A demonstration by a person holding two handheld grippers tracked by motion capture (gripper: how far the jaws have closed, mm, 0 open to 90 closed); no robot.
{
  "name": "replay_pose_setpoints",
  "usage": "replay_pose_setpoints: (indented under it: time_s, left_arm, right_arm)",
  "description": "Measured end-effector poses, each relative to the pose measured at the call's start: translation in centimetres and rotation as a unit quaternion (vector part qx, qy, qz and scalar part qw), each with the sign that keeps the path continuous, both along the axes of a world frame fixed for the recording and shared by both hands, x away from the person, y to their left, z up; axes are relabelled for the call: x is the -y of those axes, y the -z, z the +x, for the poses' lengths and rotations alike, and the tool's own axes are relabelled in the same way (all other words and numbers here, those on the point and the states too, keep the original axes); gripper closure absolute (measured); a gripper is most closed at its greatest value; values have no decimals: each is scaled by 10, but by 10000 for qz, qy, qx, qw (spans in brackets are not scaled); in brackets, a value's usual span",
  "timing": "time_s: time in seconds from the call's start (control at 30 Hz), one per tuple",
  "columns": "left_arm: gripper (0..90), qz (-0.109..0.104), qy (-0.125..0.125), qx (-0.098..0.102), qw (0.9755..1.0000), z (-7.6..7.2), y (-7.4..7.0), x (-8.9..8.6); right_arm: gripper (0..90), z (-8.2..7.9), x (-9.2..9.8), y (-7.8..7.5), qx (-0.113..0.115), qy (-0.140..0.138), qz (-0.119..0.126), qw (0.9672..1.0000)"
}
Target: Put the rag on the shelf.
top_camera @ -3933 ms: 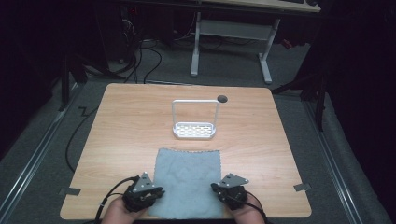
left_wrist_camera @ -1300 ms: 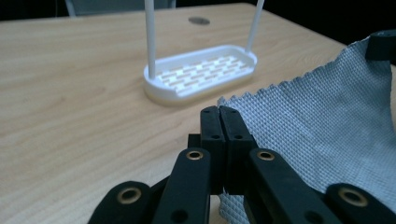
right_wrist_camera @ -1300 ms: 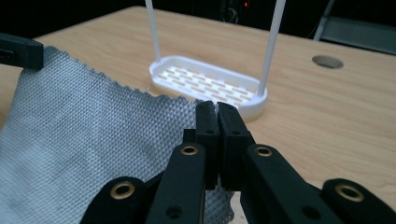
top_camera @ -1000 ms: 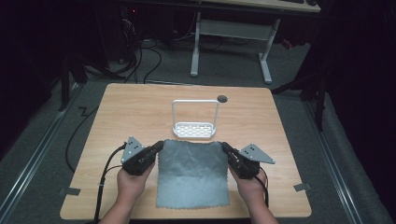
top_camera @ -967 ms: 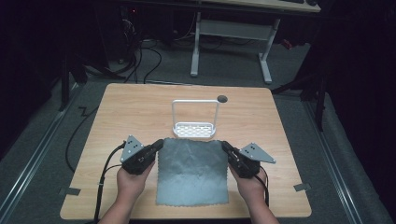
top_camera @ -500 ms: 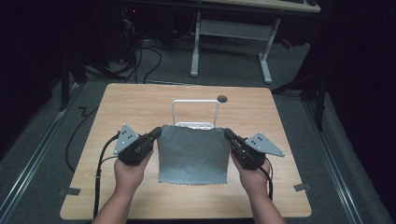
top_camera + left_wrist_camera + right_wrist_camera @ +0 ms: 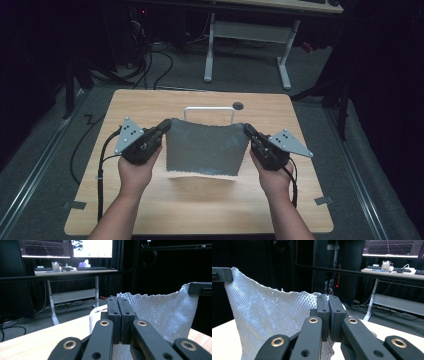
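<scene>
Grey waffle-weave cloth [image 7: 206, 148] hangs between our two grippers, lifted clear of the wooden table [image 7: 150, 200]. We see it spread as a flat sheet, its top edge sagging a little in the middle and its lower edge hanging free above the table's centre, with a pale shadow on the wood just beneath it.

Our left gripper [image 7: 164, 128] has its jaws pressed together on the cloth's upper left corner; in the left gripper view the two black pads [image 7: 117, 315] meet with no gap and the cloth [image 7: 162, 312] runs off to the right, up to the other gripper's tip at the frame's edge. Our right gripper [image 7: 248, 131] is likewise clamped tight on the upper right corner; in the right gripper view its pads [image 7: 329, 315] are closed on the fabric, and the cloth [image 7: 269, 317] stretches away to the left.

Behind the cloth, toward the table's far edge, we see the white handle of a small wire rack [image 7: 209, 110], its lower part hidden by the fabric. A dark round hole [image 7: 238, 106] sits in the table just beside it, near the far edge. Both hands are held above the table's middle, left and right of the cloth.
</scene>
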State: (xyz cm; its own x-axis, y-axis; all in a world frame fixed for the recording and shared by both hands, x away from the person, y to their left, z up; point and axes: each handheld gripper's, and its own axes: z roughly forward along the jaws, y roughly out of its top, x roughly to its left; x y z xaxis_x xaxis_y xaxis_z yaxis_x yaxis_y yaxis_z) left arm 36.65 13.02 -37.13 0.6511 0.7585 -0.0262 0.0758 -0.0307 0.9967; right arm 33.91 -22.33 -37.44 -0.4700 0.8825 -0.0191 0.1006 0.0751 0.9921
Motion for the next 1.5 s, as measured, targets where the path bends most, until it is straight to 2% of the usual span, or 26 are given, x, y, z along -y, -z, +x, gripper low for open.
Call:
replay_pose_setpoints:
  time_s: [0.13,0.17,0.27,0.3,0.33,0.47,0.53,0.6,0.63,0.67,0.7,0.73,0.8,0.97,1.0,1.03,1.07,1.1,1.17,1.2,1.23,1.33,1.4,1.5]
  left_arm:
    - [900,80,-24,-31,10000,11,-2,1]
    - [900,83,-44,-139,9999,21,-2,2]
    - [900,183,-170,-208,9995,37,-1,5]
    - [900,183,-170,-208,9995,37,-1,5]
    - [900,209,-225,-239,9992,44,-1,6]
    - [900,287,-376,-251,9986,72,0,8]
    - [900,371,-443,-189,9982,82,-1,10]
    - [900,395,-469,-245,9978,94,-2,12]
    - [900,395,-469,-245,9978,94,-2,12]
    - [900,415,-499,-267,9975,102,-2,13]
    - [900,471,-518,-379,9968,113,-2,14]
    - [900,527,-539,-412,9963,118,-1,16]
    - [900,584,-561,-452,9957,124,0,17]
    - [900,657,-450,-816,9935,143,11,19]
    - [900,777,-422,-965,9914,148,19,20]
    - [900,777,-422,-965,9914,148,19,20]
    - [900,817,-358,-1144,9894,152,28,21]
    - [900,831,-309,-1229,9885,153,32,21]
    - [900,857,-274,-1287,9876,154,37,21]
    - [900,881,-168,-1426,9857,155,46,22]
    - [900,897,-125,-1476,9849,155,50,22]
    - [900,914,-49,-1558,9835,155,58,22]
    - [900,897,59,-1642,9823,152,67,24]
    - [900,865,104,-1693,9817,150,74,25]
  right_arm:
    - [889,6,0,-2,-11,11,21,10000]
    - [889,17,1,-3,-99,37,60,9999]
    - [889,32,1,-6,-218,38,125,9997]
    - [889,32,1,-6,-218,38,125,9997]
    - [890,42,1,-9,-281,76,194,9994]
    - [890,62,-3,-13,-287,128,164,9994]
    - [890,74,-5,-16,-257,164,118,9995]
    - [890,86,-6,-18,-282,214,88,9993]
    - [890,92,-6,-19,-302,231,82,9992]
    - [890,92,-6,-19,-302,231,82,9992]
    - [890,105,-6,-20,-355,244,74,9990]
    - [890,111,-6,-20,-406,287,24,9988]
    - [890,117,-5,-19,-433,292,2,9986]
    - [891,147,-2,-6,-792,373,-161,9960]
    - [891,150,-2,-3,-853,376,-193,9955]
    - [891,153,-2,1,-923,365,-229,9948]
    - [891,155,-2,5,-978,353,-281,9942]
    - [890,157,-1,8,-1037,350,-297,9935]
    - [891,159,-1,12,-1107,346,-261,9929]
    - [890,160,2,22,-1215,313,-226,9918]
    - [891,160,3,25,-1234,305,-251,9916]
    - [890,160,5,33,-1304,304,-305,9905]
    - [890,157,7,43,-1381,275,-224,9898]
    - [890,154,9,49,-1402,272,-193,9896]
